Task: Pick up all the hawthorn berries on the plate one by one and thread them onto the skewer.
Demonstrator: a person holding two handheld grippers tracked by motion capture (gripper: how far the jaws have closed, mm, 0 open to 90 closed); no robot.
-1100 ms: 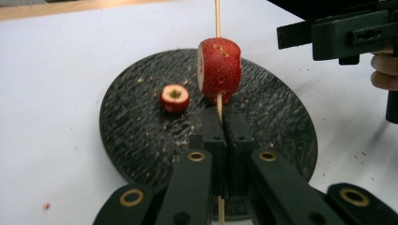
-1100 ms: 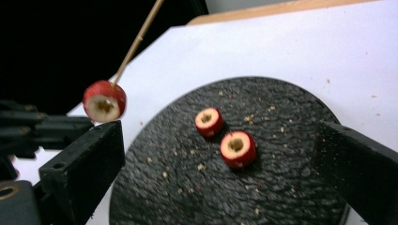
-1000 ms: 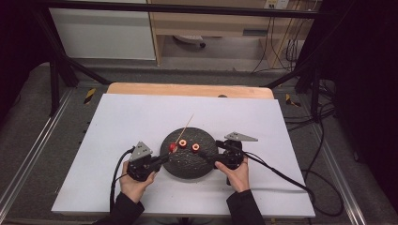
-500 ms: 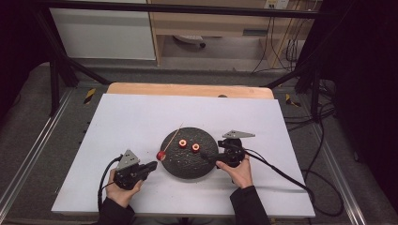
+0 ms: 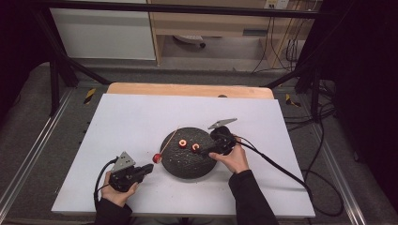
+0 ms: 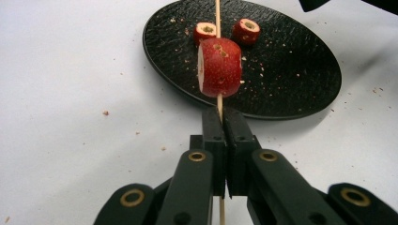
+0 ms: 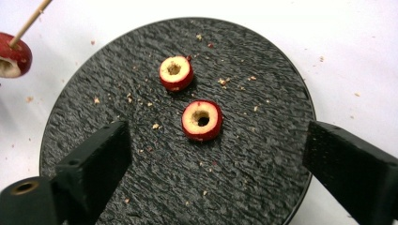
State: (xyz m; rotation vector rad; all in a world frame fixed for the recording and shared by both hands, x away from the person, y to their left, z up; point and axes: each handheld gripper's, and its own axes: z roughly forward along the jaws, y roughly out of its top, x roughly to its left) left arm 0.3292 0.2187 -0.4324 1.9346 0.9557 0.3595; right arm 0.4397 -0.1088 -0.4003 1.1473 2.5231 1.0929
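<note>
A round black plate (image 5: 180, 164) (image 6: 291, 70) (image 7: 117, 70) lies mid-table with two cored red fruit pieces (image 5: 183, 144) (image 5: 195, 147) on it. My left gripper (image 5: 149, 168) (image 6: 224, 126) is shut on a thin wooden skewer (image 5: 169, 139) (image 6: 217, 14) near its lower end. A third red fruit piece (image 5: 156, 158) (image 6: 219, 67) (image 7: 14, 58) is threaded on that skewer just past the jaws, over the plate's left edge. My right gripper (image 5: 199, 151) (image 7: 216, 154) is open above the plate, its jaws on either side of the nearer fruit piece (image 7: 202, 120), with the other piece (image 7: 175, 72) beyond.
The plate sits on a white table sheet (image 5: 126, 117) with a wooden table edge (image 5: 187, 89) at the back. Crumbs are scattered on the plate and sheet. Cables (image 5: 281, 166) trail right from the right gripper. A metal frame and shelves stand behind the table.
My left gripper has pulled back toward the front left with the skewer and its fruit piece. My right gripper has moved inward over the plate toward the two fruit pieces.
</note>
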